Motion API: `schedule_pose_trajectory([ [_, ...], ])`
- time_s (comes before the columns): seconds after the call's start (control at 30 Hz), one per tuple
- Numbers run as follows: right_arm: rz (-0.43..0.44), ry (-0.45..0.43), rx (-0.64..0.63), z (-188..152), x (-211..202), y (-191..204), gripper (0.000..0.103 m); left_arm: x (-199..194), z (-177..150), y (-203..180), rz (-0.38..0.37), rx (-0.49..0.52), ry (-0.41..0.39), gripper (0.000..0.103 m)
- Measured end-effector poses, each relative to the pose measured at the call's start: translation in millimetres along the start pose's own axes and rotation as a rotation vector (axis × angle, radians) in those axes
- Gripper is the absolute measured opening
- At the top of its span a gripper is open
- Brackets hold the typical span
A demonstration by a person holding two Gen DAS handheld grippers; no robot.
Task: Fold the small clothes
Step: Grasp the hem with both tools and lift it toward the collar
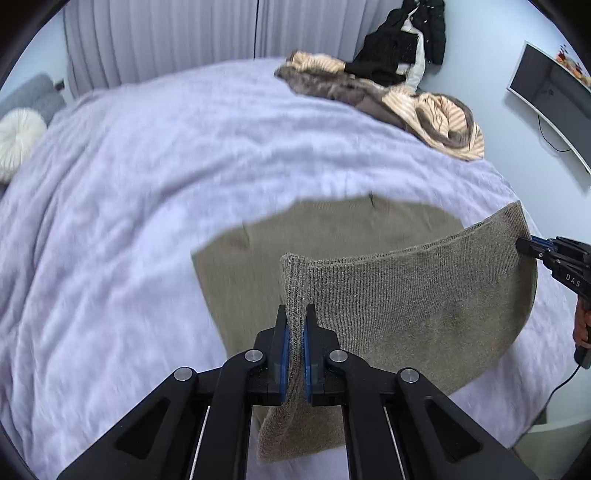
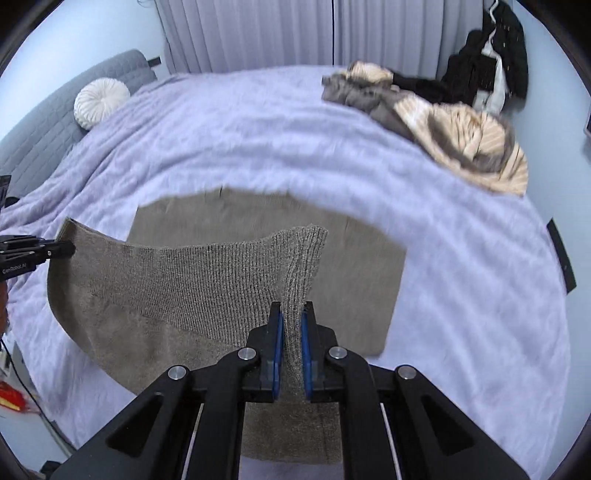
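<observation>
- The left gripper (image 1: 296, 332), black with blue pads, pinches one near corner of a brown-grey knitted piece of clothing (image 1: 369, 295). Its fingers are pressed tight on the ribbed edge.
- The right gripper (image 2: 291, 332), also black with blue pads, pinches the other near corner of the same knitted piece of clothing (image 2: 184, 280). Its fingers are pressed tight on the cloth too.
- The ribbed near edge hangs lifted in the air between the two grippers, like a little wall.
- The far part of the clothing lies flat on the fluffy pale purple blanket (image 1: 147, 166) that covers the bed.
- In the left wrist view, the right gripper (image 1: 526, 246) shows at the right side, at the far end of the lifted edge.
- In the right wrist view, the left gripper (image 2: 68, 249) shows at the left side, at the other end of the edge.
- A messy pile of tan striped and brown clothes (image 2: 443, 129) lies at the far right corner of the bed, well apart from the knitted piece.
- Dark black clothes (image 2: 487, 62) hang behind that pile.
- A round white cushion (image 2: 99, 101) sits at the far left by a grey padded headboard (image 2: 44, 125).
- Pale curtains (image 2: 258, 33) hang behind the bed.
</observation>
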State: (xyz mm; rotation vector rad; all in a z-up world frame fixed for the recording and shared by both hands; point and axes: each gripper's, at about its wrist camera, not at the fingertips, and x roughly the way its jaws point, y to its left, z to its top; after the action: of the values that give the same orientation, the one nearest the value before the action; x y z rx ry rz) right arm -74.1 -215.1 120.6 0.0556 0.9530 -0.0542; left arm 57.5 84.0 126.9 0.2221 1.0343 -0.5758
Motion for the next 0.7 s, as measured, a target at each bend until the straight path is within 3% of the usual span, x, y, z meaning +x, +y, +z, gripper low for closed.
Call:
schedule_pose_trajectory([
  [0.13,-0.027,-0.029,0.017,39,35,-17,0.009,40,44,10,0.042,0.010,-0.041,0.007],
  [0.3,-0.060,0.012,0.038,68,106,-32,0.009,126,57,21,0.119,-0.028,0.016,0.007],
  [0.47,-0.096,0.111,0.043,51,177,-37,0.009,198,42,22,0.219,-0.029,0.114,0.007],
  [0.6,-0.099,0.166,0.084,36,209,-49,0.011,220,38,26,0.260,-0.040,0.141,0.009],
  [0.63,-0.093,0.162,0.118,35,208,-54,0.017,218,39,27,0.269,-0.038,0.141,0.011],
  [0.67,-0.091,0.159,0.146,35,204,-58,0.021,214,41,27,0.296,-0.032,0.139,0.037],
  [0.7,-0.103,0.159,0.179,35,200,-65,0.032,209,42,30,0.377,-0.028,0.131,0.082],
])
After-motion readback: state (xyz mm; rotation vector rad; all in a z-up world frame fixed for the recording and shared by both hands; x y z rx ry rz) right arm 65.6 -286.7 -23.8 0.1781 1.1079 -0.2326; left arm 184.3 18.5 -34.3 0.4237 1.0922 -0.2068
